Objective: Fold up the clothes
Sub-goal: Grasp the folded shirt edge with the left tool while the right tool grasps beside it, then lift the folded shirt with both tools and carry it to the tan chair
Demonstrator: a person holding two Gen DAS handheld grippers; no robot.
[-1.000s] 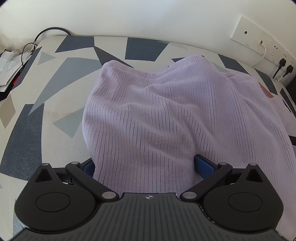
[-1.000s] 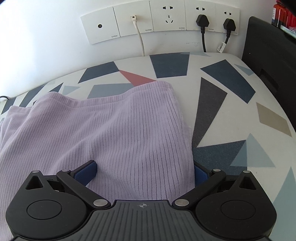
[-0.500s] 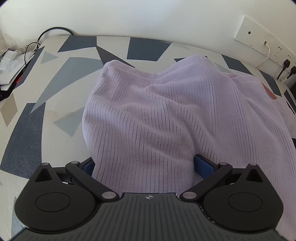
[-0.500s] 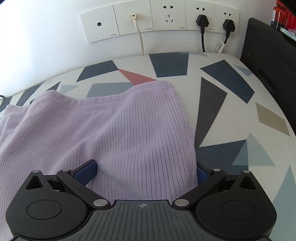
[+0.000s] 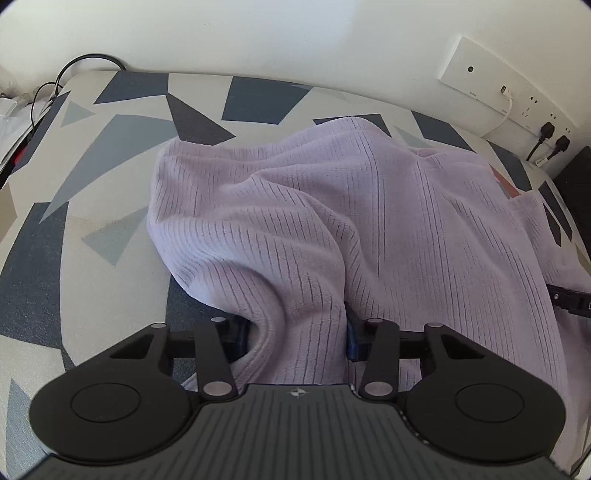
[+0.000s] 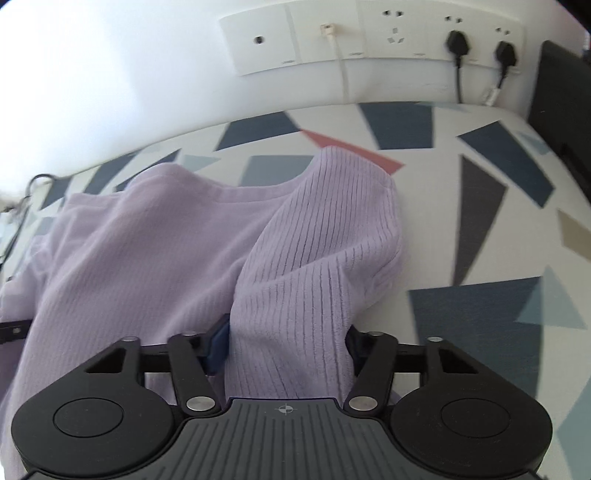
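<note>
A lilac ribbed garment (image 5: 332,221) lies rumpled on a table covered with a geometric-patterned cloth (image 5: 110,155). My left gripper (image 5: 295,332) is shut on a bunched fold of its near edge; cloth fills the gap between the blue pads and hides them. In the right wrist view the same garment (image 6: 314,258) rises in a ridge from my right gripper (image 6: 288,347), which is shut on its near right edge. The garment's smoother inner side (image 6: 147,251) shows to the left. The right gripper's tip shows at the left wrist view's right edge (image 5: 569,299).
A white wall with a socket strip (image 6: 369,33) and plugged cables (image 6: 458,48) stands behind the table. A dark box (image 6: 561,103) sits at the far right. Black cables (image 5: 85,62) and white clutter (image 5: 11,122) lie at the table's far left.
Both grippers closed on the garment's near edge and lifted it, so the cloth now bunches into raised folds. Both views moved up and back.
</note>
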